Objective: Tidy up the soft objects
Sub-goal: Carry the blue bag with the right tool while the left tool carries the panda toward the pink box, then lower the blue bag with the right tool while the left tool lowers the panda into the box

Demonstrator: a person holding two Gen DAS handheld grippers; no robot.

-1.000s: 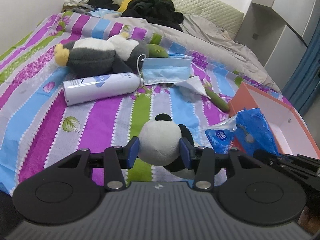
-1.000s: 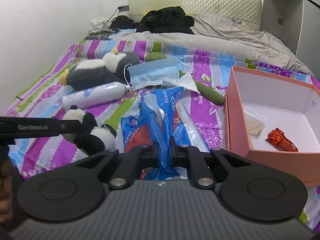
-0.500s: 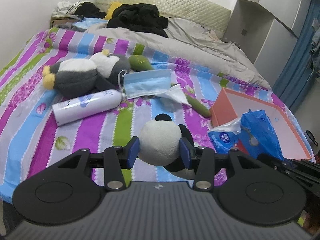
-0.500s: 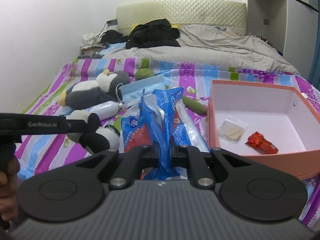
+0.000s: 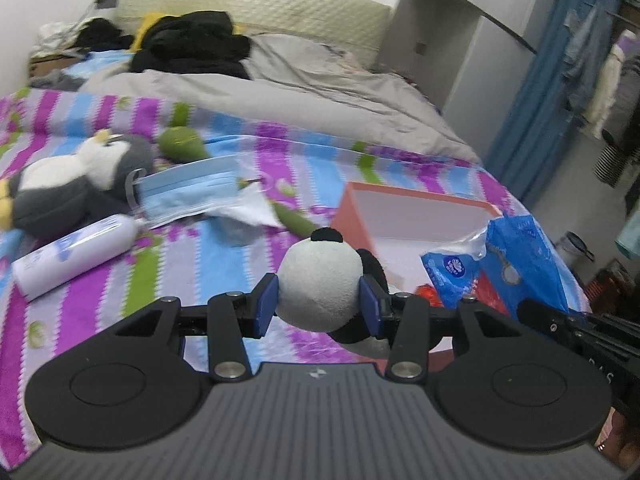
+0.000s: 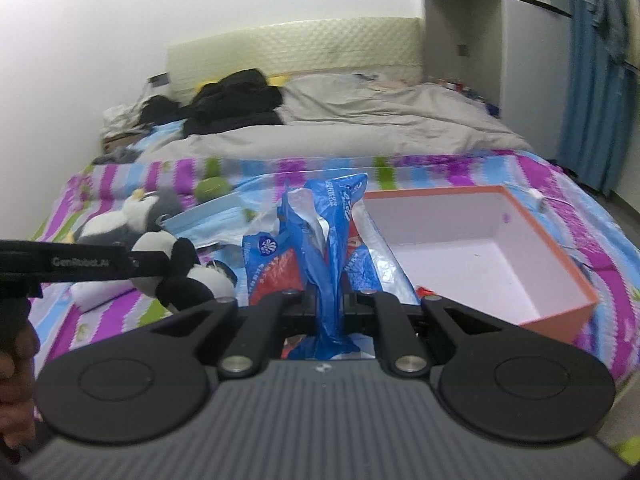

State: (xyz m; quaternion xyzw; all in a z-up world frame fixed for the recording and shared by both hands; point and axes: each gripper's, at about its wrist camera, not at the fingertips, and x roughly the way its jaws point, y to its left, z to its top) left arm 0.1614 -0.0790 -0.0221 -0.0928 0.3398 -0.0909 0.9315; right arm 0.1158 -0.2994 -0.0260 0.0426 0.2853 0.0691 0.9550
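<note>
My left gripper (image 5: 318, 302) is shut on a small panda plush (image 5: 320, 280), its blue pads pressed on both sides of the white head; the plush hangs above the striped bed. My right gripper (image 6: 329, 304) is shut on a blue plastic tissue pack (image 6: 320, 240), pinching its crumpled wrapper. The same pack (image 5: 516, 260) shows at the right of the left wrist view, and the panda (image 6: 180, 268) at the left of the right wrist view. An open orange box (image 6: 560, 316) with a white inside lies on the bed to the right.
On the striped bedspread (image 5: 100, 288) lie a penguin plush (image 5: 72, 176), a white spray bottle (image 5: 76, 252), a blue face mask (image 5: 188, 192), a tissue (image 5: 256, 208) and green plush pieces (image 5: 180, 144). Grey duvet and dark clothes lie further back. A small red wrapped item (image 6: 424, 290) sits in the box.
Both grippers have risen and drawn to the right with their loads still held. The bed items now look lower and farther away, and the box sits closer under the grippers.
</note>
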